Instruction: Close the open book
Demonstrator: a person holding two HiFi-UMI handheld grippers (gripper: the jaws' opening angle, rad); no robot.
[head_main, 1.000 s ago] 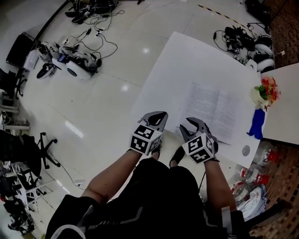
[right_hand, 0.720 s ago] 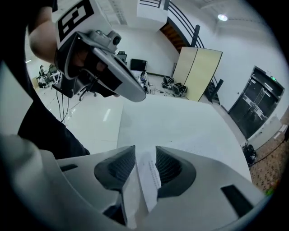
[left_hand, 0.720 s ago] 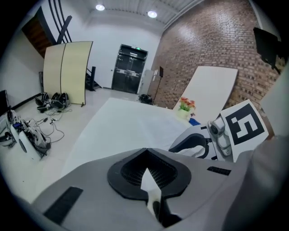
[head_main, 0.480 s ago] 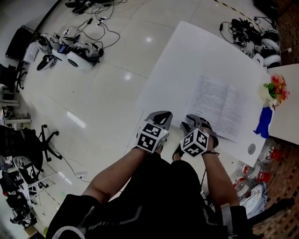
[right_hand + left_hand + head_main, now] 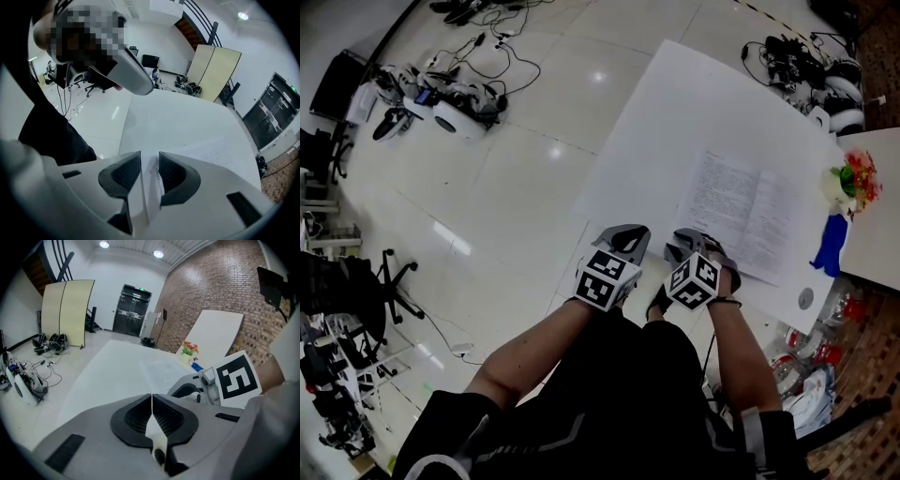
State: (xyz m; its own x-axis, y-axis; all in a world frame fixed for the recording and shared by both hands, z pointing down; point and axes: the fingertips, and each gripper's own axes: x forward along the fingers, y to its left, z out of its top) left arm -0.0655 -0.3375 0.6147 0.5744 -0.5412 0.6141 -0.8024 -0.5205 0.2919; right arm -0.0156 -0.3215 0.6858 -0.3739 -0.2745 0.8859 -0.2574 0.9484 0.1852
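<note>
The right gripper [image 5: 687,242] has sunk toward the open book [image 5: 739,211].

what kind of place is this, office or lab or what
Likely a robotics lab or test studio: tangled cables and devices on the tiled floor, office chairs at the side, a bare brick wall.

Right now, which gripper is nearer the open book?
Right. The right gripper is at the near corner of the book; the left gripper farther off, by the table edge.

My right gripper [image 5: 692,242] hides the book's [image 5: 741,214] near left corner; its print is too small for me to read.
</note>
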